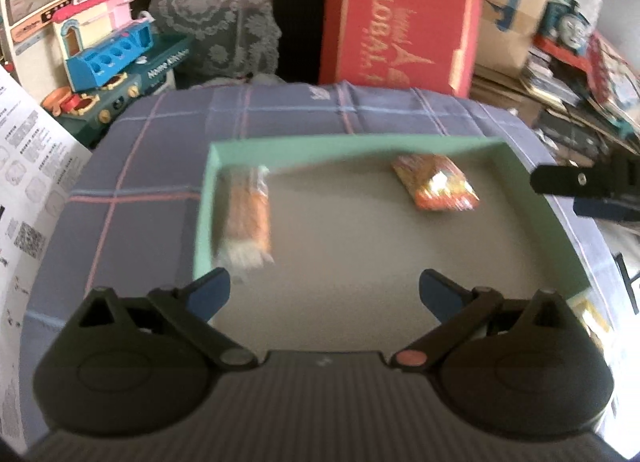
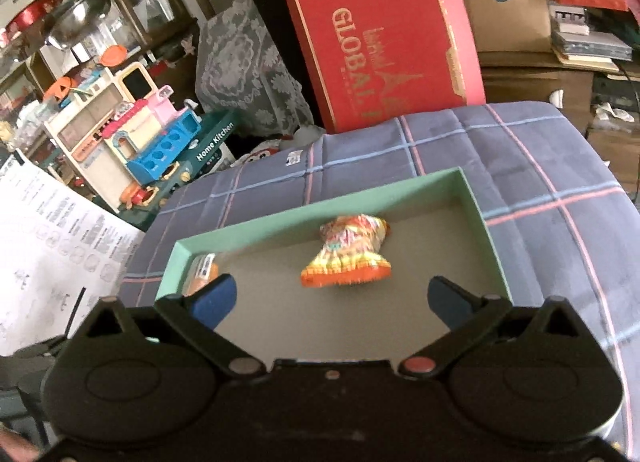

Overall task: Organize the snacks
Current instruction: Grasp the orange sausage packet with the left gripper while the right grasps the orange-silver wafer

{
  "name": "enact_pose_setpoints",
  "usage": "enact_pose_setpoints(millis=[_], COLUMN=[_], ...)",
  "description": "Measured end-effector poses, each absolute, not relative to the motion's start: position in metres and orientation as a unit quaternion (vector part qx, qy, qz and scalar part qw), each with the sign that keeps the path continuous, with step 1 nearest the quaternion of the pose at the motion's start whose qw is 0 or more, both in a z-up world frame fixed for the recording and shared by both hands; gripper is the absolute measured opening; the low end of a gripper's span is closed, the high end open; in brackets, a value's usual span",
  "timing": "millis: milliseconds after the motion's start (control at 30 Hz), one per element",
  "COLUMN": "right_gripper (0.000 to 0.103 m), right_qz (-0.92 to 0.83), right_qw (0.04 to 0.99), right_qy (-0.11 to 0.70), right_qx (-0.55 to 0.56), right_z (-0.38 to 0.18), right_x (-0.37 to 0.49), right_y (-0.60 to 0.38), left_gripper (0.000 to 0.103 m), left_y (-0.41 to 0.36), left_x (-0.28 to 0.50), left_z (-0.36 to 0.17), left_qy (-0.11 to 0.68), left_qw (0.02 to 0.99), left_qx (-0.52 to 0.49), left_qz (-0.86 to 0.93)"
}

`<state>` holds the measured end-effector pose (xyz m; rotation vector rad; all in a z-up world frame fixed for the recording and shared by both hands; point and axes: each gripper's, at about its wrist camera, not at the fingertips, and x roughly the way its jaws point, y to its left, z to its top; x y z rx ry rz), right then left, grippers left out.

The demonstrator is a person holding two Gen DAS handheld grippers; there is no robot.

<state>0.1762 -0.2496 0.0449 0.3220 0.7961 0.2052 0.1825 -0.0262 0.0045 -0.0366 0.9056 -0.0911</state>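
Right wrist view, orange crinkly snack pkt (image 2: 348, 258) in green tray (image 2: 280, 218), both grippers wide open, empty

Two snack packets (image 1: 248, 214) (image 1: 436, 186) lie apart in a box (image 1: 352, 140) on a cloth-covered surface (image 1: 160, 182).

Left gripper (image 1: 325, 289): jaws spread wide, nothing between the blue pads (image 1: 210, 294), tilted steeply downward. Right gripper (image 2: 331, 295): likewise wide apart and empty, angled downward; its black fingers also show at the right edge of the left wrist view.
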Motion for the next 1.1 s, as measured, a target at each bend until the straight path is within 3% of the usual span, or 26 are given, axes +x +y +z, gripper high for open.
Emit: enact_pose_setpoints(millis=[367, 500, 600, 667, 733, 1100], right_gripper=[0.101, 0.087, 0.071, 0.055, 0.049, 0.051], right_qz=[0.114, 0.129, 0.139, 0.153, 0.16, 0.146], right_qw=[0.881, 0.871, 0.866, 0.861, 0.861, 0.845], right_qy=[0.428, 0.441, 0.45, 0.457, 0.461, 0.493], right_qx=[0.17, 0.17, 0.166, 0.161, 0.146, 0.146], right_z=[0.025, 0.016, 0.012, 0.01, 0.008, -0.017], right_x=[0.097, 0.08, 0.075, 0.074, 0.075, 0.095], right_y=[-0.268, -0.266, -0.262, -0.256, -0.249, -0.245], left_gripper=[0.103, 0.103, 0.103, 0.103, 0.103, 0.103], left_y=[-0.067, -0.077, -0.082, -0.08, -0.076, -0.042], left_x=[0.108, 0.102, 0.1, 0.098, 0.099, 0.093], left_z=[-0.045, -0.063, -0.071, -0.076, -0.076, -0.073], left_qy=[0.495, 0.509, 0.512, 0.51, 0.509, 0.518], left_qw=[0.866, 0.858, 0.856, 0.858, 0.859, 0.855], left_qx=[-0.005, 0.003, 0.018, 0.027, 0.026, -0.002], left_qz=[-0.067, -0.064, -0.064, -0.06, -0.057, -0.031])
